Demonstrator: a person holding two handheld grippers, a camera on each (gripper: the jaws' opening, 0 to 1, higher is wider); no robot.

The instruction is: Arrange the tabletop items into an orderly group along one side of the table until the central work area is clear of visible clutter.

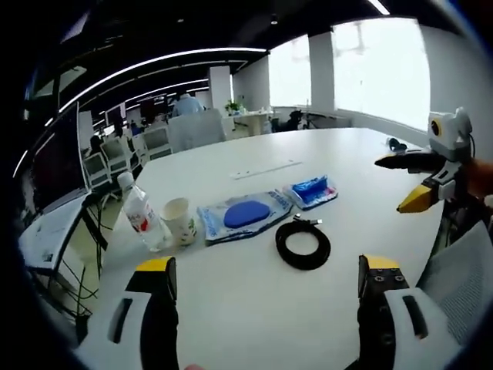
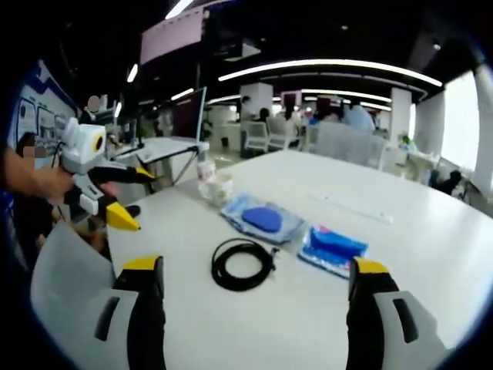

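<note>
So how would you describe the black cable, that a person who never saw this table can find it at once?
Start at the white table and find the row of items: bottle, paper cup, two blue packets. The black cable lies flat just in front of the packets. It alone is black and coiled into a ring.
</note>
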